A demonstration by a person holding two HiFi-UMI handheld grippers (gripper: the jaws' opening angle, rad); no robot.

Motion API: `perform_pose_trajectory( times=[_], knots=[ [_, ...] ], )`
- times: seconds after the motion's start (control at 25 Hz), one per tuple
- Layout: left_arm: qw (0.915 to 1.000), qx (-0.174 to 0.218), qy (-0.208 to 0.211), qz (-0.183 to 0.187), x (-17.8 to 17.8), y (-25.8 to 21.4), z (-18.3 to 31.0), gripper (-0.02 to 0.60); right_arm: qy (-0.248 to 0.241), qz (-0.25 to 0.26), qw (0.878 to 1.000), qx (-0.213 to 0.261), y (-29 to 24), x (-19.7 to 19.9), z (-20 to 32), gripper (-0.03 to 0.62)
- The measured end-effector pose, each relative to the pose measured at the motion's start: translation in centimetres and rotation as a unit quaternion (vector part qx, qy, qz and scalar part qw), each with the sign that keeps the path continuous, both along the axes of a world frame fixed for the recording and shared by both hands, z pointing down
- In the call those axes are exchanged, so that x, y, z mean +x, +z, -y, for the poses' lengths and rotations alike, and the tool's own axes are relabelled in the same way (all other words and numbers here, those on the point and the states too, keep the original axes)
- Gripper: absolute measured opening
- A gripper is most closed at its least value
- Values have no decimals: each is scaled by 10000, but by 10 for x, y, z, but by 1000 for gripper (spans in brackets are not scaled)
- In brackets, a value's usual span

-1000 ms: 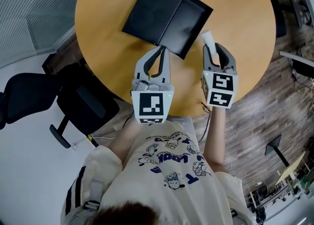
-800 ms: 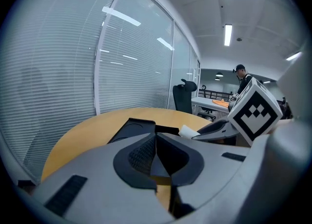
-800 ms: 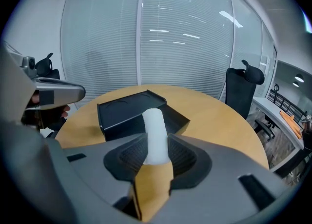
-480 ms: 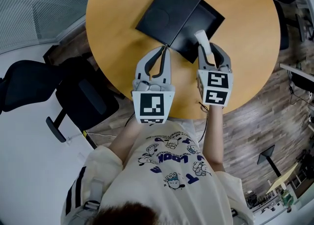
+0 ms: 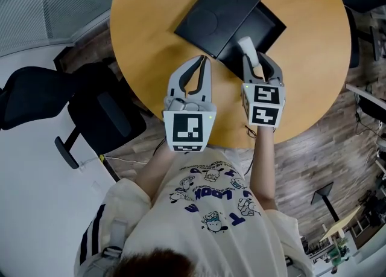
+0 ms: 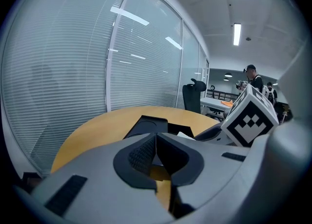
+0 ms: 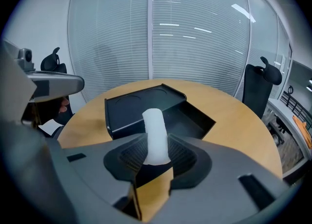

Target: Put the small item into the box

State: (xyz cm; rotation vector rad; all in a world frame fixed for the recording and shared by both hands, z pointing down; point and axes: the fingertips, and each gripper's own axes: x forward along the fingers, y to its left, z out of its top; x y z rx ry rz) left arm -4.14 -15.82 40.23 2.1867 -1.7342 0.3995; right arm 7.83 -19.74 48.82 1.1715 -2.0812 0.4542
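Clamping a small white cylinder between its ridged pads, the right gripper hangs over the near edge of a black box on a round wooden table. The cylinder stands nearly upright in the right gripper view and sticks out well past the jaw tips. From the head view its far end shows against the box's open right half, close to the near rim; whether it touches the box cannot be told. A flat black lid with round impressions covers the box's left half, its edge lying over the open compartment. The left gripper sits just beside the right one, over bare wood, its tips near the box's closest corner; its jaws are pressed together with nothing between them, as the left gripper view makes plain. Each gripper carries a cube with square black-and-white markers. The person holding them wears a cream printed shirt. A black office chair stands beside the table on the person's left, and glass walls with blinds run behind it, where another person stands far back in the room.
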Motion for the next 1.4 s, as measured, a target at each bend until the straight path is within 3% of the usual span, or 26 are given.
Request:
perform_pose_trajectory(
  times=[0.72,1.4],
  knots=[
    [9989,-404,-227,-101,-13,27,3,17,-186,-286,9981,-517,37,-8,3,144],
    [9988,-419,-224,-90,-15,32,7,17,-500,-658,9946,-627,45,-12,2,172]
  ],
)
